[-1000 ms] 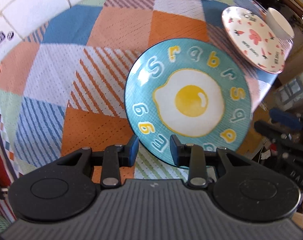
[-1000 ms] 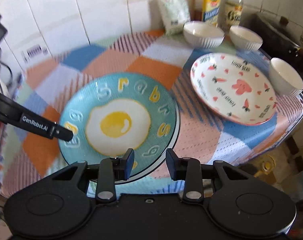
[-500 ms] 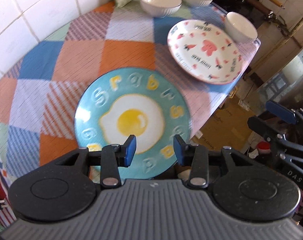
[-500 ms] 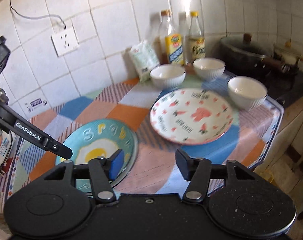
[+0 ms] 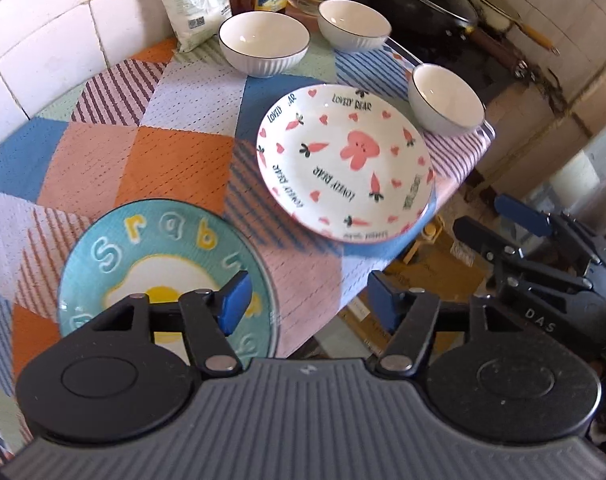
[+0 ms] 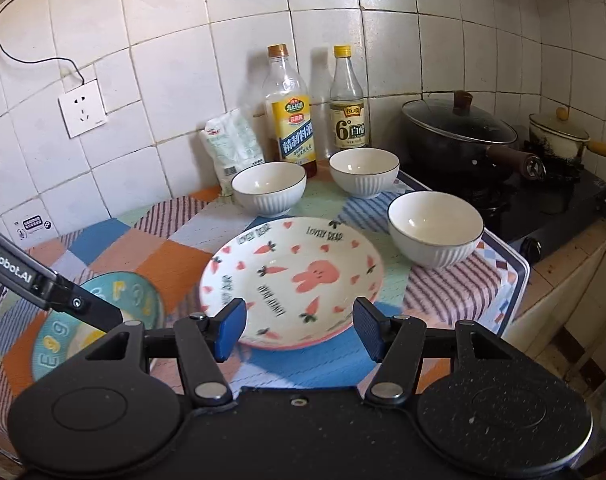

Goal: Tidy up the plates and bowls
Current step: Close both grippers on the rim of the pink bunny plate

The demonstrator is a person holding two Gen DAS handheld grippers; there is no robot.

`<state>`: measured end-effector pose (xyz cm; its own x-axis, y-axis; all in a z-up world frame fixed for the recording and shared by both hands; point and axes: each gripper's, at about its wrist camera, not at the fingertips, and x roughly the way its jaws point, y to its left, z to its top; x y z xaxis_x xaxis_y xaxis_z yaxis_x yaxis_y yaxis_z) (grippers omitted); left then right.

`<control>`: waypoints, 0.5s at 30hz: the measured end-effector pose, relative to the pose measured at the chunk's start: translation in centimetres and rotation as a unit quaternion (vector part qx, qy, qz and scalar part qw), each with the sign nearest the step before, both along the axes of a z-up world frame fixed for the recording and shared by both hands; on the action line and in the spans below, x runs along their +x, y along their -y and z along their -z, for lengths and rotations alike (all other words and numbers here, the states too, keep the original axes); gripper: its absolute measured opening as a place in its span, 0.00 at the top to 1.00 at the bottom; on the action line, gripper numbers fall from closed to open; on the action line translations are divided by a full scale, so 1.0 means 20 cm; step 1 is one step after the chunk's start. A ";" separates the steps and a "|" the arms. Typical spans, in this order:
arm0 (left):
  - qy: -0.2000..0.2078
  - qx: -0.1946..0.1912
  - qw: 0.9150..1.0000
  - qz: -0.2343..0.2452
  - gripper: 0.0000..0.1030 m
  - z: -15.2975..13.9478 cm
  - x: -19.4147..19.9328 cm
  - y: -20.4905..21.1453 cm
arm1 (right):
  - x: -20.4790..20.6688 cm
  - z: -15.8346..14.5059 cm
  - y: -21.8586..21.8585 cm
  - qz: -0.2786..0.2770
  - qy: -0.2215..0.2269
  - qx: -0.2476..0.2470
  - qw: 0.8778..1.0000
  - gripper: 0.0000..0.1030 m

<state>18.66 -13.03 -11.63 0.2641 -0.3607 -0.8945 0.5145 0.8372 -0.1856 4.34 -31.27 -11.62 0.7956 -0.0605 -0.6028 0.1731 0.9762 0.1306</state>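
Observation:
A teal fried-egg plate (image 5: 163,256) lies on the patchwork cloth at the front left; it also shows in the right wrist view (image 6: 103,312). A white rabbit-and-carrot plate (image 5: 343,164) lies to its right, also in the right wrist view (image 6: 291,280). Three white ribbed bowls stand behind: one (image 5: 263,42), one (image 5: 353,24), one (image 5: 445,98). My left gripper (image 5: 309,304) is open and empty, above the teal plate's near right edge. My right gripper (image 6: 299,328) is open and empty, just in front of the rabbit plate.
Two bottles (image 6: 291,108) and a white bag (image 6: 233,144) stand against the tiled wall behind the bowls. A black lidded wok (image 6: 459,132) and a small pot (image 6: 559,136) sit on the stove to the right. The table edge (image 5: 387,256) drops off at the front right.
Both grippers have pulled back and up from the teal plate and opened wider. The teal plate now lies flat on the cloth. The right gripper now faces the rabbit plate.

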 end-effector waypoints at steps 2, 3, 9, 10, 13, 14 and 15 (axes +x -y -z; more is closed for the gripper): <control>-0.009 -0.001 1.000 -0.020 0.37 0.03 0.02 0.04 | 0.03 0.03 0.06 -0.004 -0.002 0.003 1.000 0.35; -0.013 -0.001 0.999 -0.030 0.37 0.05 0.03 0.05 | 0.05 0.05 0.10 -0.005 -0.005 0.005 1.000 0.35; -0.012 0.018 0.998 -0.063 0.37 0.16 0.03 0.20 | 0.15 0.16 0.29 -0.033 -0.038 0.025 0.998 0.35; -0.014 0.018 0.997 -0.074 0.37 0.18 0.04 0.23 | 0.17 0.19 0.32 -0.043 -0.038 0.028 0.998 0.35; -0.021 -0.028 0.993 -0.116 0.37 0.25 0.07 0.26 | 0.22 0.26 0.40 -0.063 -0.048 0.048 0.996 0.35; -0.028 -0.051 0.990 -0.129 0.36 0.27 0.08 0.26 | 0.24 0.28 0.43 -0.069 -0.048 0.055 0.995 0.35; -0.035 -0.053 0.987 -0.146 0.36 0.30 0.09 0.27 | 0.25 0.29 0.44 -0.076 -0.047 0.062 0.994 0.35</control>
